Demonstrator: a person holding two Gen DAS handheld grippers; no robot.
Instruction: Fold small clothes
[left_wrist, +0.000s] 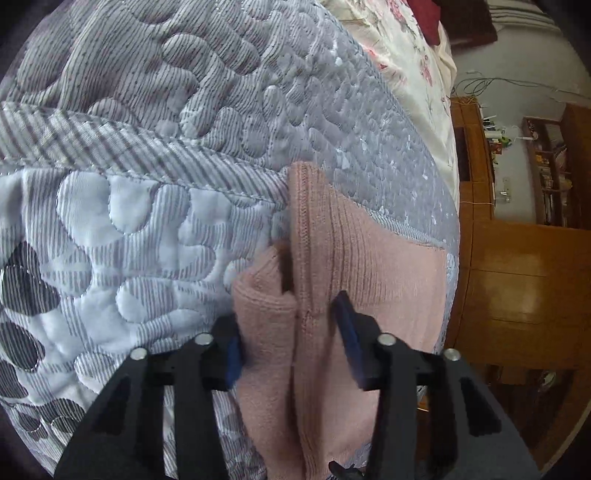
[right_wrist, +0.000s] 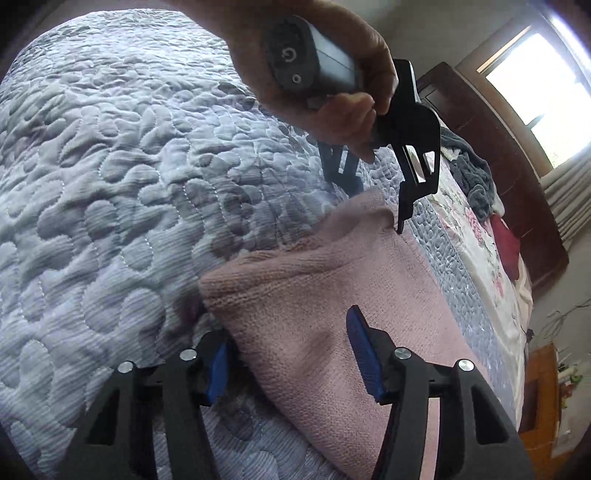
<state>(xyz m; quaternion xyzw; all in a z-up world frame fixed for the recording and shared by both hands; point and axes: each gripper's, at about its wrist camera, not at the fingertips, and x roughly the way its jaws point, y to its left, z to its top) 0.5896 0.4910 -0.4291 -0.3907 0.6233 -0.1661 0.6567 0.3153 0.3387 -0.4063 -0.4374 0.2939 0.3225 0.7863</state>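
Observation:
A pink knit garment (left_wrist: 369, 258) lies on the quilted grey bedspread (left_wrist: 147, 229) near its edge, partly folded, with one layer rolled up at its left side. My left gripper (left_wrist: 291, 343) is open and straddles a bunched fold of it, one blue pad on each side. In the right wrist view the same garment (right_wrist: 314, 288) spreads out ahead. My right gripper (right_wrist: 291, 360) is open over its near corner, its left finger (right_wrist: 218, 365) on the quilt and its right finger (right_wrist: 364, 354) above the cloth. A hand (right_wrist: 332, 92) holds the left gripper (right_wrist: 376, 206) at the garment's far corner.
The bedspread (right_wrist: 110, 184) fills the left of both views. A floral sheet (right_wrist: 480, 240), a red pillow (right_wrist: 506, 243) and grey clothes (right_wrist: 476, 177) lie beyond, by a dark headboard (right_wrist: 517, 158). A wooden cabinet (left_wrist: 517, 277) stands beside the bed.

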